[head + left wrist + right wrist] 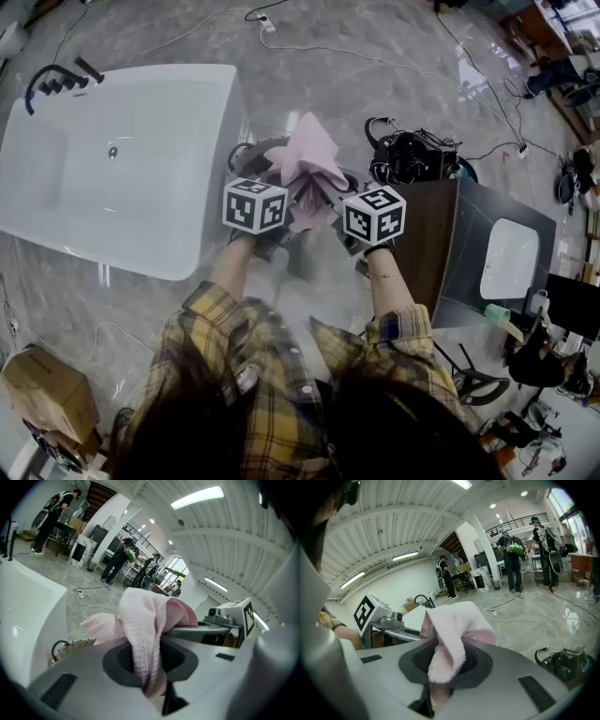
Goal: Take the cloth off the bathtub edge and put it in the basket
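Note:
A pink cloth [314, 159] hangs bunched between my two grippers, off the white bathtub [122, 159] at the left. My left gripper [286, 192] is shut on one part of it, and the fabric is pinched in its jaws [150, 667]. My right gripper [342, 202] is shut on another part [440, 667]. The cloth [150, 620] rises in a fold above both grips. Under the cloth sits the basket [246, 152], with its pale woven rim and black handle [70, 645] showing low at the left. Most of the basket is hidden by cloth and grippers.
A black bag [412, 155] with cables lies right of the basket. A dark cabinet with a white sink [511, 258] stands at the right. A cardboard box [47, 394] is at lower left. Cables cross the marble floor. Several people stand far off.

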{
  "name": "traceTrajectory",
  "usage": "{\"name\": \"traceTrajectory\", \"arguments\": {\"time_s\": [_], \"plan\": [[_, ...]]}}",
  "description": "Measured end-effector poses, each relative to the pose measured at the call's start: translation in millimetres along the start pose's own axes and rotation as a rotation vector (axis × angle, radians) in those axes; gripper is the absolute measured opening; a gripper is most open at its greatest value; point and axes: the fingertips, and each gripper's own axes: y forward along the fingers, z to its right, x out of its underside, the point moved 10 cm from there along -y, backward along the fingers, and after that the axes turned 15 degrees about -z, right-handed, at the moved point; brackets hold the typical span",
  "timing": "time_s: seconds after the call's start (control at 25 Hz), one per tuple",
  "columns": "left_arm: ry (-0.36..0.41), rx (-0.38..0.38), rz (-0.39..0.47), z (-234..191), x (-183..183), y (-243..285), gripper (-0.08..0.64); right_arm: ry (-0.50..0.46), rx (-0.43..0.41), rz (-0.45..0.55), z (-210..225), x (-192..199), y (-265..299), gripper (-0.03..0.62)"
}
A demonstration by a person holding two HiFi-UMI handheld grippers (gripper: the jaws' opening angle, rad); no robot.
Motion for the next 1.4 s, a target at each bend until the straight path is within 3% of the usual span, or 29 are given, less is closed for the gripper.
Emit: {"name": "traceTrajectory", "arguments": {"time_s": [0.36, 0.72, 1.4], "plan": [[-0.078, -0.071, -0.034, -57.8, 36.0, -12.2, 0.086, -0.045, -0.064, -0.102, -15.5, 6.5, 72.0, 0.069], [-0.048, -0.176, -0.207, -109.6, 81.3, 29.2, 0.086, 0.007, -0.031, -0.229, -0.1, 58.1, 142.5, 0.069], [-0.004, -0.189, -0.439, -195.9, 143.9, 120.8, 0.087, 0.090, -0.013, -0.400, 56.4, 147.3, 249.2, 0.072]]}}
